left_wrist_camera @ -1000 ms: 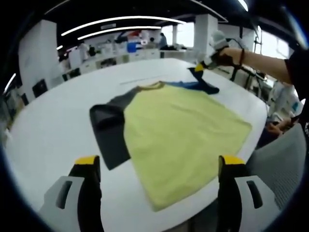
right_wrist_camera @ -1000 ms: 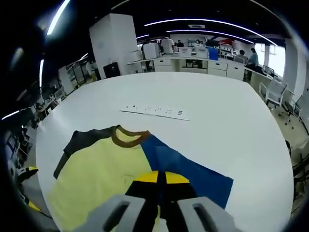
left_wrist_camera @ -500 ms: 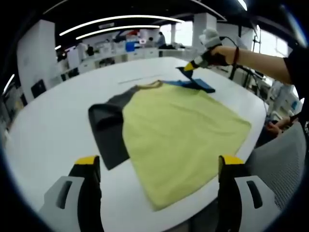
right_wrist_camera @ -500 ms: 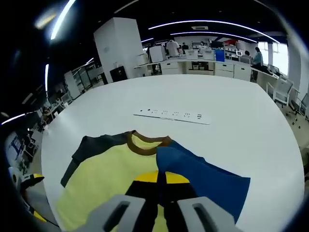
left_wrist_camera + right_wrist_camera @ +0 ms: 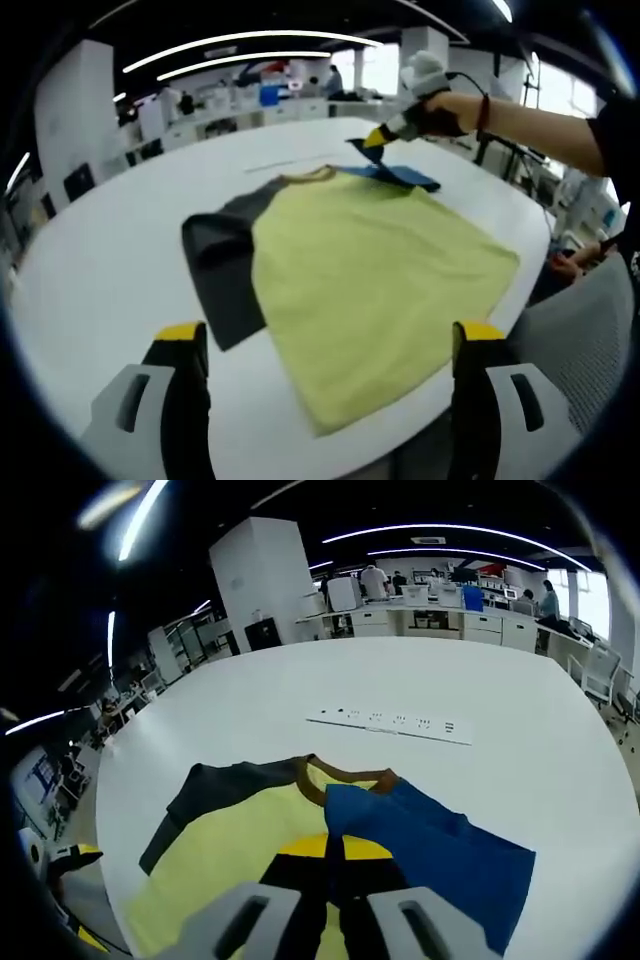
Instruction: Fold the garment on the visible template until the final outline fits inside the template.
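Left gripper view. Garment (image 5: 370,275): a yellow-bodied shirt, lying flat on the white round table (image 5: 90,260), ahead of and between the left gripper (image 5: 330,370)'s jaws. Those jaws are standing wide apart, holding nothing, hovering near the table edge just short of the hem. Grey sleeve (image 5: 225,280) is lying spread, ahead and to the left jaw's side. Blue sleeve (image 5: 395,172) is being lifted at the far side by the right gripper (image 5: 378,138), held in a person's hand (image 5: 440,110). Against the pictures of a second ago, that gripper is carrying the sleeve further inward, toward the collar.

Right gripper view. Right gripper (image 5: 333,865) is showing its yellow-tipped jaws pressed together, clamped on the blue sleeve (image 5: 430,845), which is draping just ahead and to the right. Collar (image 5: 335,773) is sitting directly ahead; a white power strip (image 5: 395,723) is lying well beyond it. The sleeve's edge is now reaching the collar, where earlier it lay further out.

Assessment: the first sleeve fold is likely under way; the grey sleeve and the body remain unfolded. No template outline can be made out.
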Motion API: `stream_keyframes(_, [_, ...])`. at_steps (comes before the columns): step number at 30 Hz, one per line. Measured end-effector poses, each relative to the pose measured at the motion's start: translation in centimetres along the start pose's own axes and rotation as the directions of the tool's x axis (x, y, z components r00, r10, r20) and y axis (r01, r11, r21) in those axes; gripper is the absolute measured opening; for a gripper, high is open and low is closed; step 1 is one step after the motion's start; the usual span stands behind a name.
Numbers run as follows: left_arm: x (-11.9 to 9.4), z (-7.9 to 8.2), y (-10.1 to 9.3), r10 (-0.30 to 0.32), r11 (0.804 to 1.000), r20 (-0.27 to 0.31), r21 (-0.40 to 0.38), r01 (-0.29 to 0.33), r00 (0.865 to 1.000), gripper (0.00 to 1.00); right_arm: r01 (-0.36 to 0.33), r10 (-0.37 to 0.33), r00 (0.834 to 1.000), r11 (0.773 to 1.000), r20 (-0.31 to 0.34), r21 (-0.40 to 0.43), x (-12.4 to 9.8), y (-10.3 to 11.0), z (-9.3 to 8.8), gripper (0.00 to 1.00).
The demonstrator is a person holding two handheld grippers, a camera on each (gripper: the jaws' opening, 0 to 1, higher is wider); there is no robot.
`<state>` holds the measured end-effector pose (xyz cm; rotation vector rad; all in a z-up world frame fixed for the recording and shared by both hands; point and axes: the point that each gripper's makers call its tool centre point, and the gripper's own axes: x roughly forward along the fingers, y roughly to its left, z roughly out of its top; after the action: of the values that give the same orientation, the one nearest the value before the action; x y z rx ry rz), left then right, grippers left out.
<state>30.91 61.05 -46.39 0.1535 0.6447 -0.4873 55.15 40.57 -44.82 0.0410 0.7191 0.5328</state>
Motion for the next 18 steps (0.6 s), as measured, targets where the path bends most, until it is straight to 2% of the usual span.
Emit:
stream_keyframes(9, [-0.1,-0.6,0.1,0.002,1.000,-0.010,-0.009,-0.002,1.000,0.98,-0.054,0.054,0.998,0.998,0.010,-0.022,0.6,2.7,0.6,0.00])
stream_keyframes(18, [0.0,-0.3,0.2,0.003,1.000,-0.004,-0.009,-0.003,1.000,0.98,-0.092,0.093,0.995,0.995,0.020,-0.022,1.3,4.9,1.1,0.00])
